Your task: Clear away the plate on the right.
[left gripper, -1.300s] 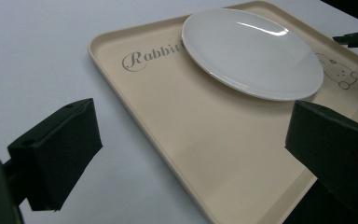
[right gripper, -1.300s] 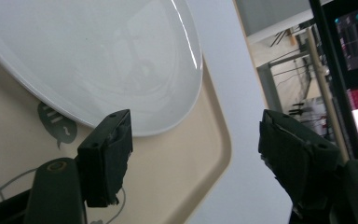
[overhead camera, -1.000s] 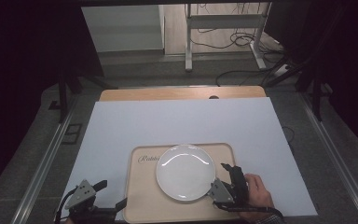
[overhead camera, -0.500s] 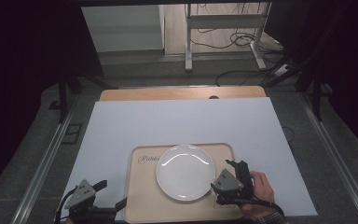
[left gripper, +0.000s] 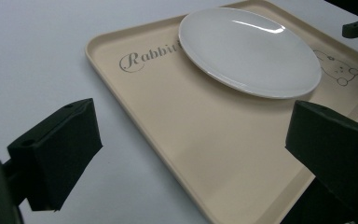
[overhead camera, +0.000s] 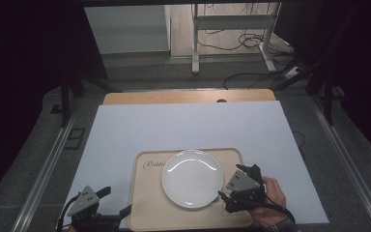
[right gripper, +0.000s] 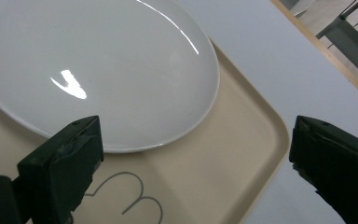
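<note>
- Round glossy white plate (overhead camera: 192,177) lies on a smooth beige tray (overhead camera: 147,212), lower centre of the high view.
- Right gripper (right gripper: 191,172), jaws just opening, released beside the plate's rim.
- Left gripper (left gripper: 186,163) released at the tray's corner.

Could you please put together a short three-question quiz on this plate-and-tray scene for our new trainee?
1. What does the round white ceramic plate rest on?
2. True or false: the right gripper is clamped on the plate's rim.
3. Which lies nearest the left gripper? A) the tray's near left corner B) the plate C) the bare wooden strip at the table's far edge

Key:
1. The beige rectangular plastic tray, printed with "Rabbit" lettering.
2. False: its jaws stand open beside the plate, holding nothing.
3. A
</note>
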Action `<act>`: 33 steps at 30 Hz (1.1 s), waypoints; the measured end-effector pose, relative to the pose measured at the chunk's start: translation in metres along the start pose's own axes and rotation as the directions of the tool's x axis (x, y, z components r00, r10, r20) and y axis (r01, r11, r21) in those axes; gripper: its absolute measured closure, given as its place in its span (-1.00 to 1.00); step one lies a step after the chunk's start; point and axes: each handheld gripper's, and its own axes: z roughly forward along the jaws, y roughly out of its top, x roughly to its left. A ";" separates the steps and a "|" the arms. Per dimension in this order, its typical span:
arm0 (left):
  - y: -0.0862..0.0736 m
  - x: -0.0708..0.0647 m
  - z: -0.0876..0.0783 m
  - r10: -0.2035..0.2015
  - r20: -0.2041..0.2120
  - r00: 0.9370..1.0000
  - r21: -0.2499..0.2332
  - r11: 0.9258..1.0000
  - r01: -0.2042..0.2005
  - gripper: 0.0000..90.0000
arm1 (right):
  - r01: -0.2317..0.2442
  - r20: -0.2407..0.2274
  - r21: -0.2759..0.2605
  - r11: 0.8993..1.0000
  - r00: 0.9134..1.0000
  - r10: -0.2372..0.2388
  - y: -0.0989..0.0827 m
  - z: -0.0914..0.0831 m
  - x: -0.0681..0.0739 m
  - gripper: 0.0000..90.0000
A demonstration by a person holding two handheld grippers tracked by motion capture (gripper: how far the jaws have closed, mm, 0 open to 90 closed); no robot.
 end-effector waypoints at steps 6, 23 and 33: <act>0.000 0.000 0.000 -0.002 0.000 1.000 0.000 1.000 0.002 -0.93 | -0.059 -0.045 -0.008 0.998 0.997 0.059 -0.002 -0.001 -0.005 -0.99; 0.000 0.000 0.000 -0.004 0.001 1.000 -0.001 1.000 0.004 -0.93 | -0.193 -0.106 -0.011 0.981 0.976 0.190 -0.014 -0.008 -0.021 -1.00; 0.000 0.000 0.000 -0.002 -0.001 1.000 0.000 1.000 0.002 -0.93 | -0.232 -0.105 -0.016 0.973 0.968 0.229 -0.025 -0.014 -0.029 -1.00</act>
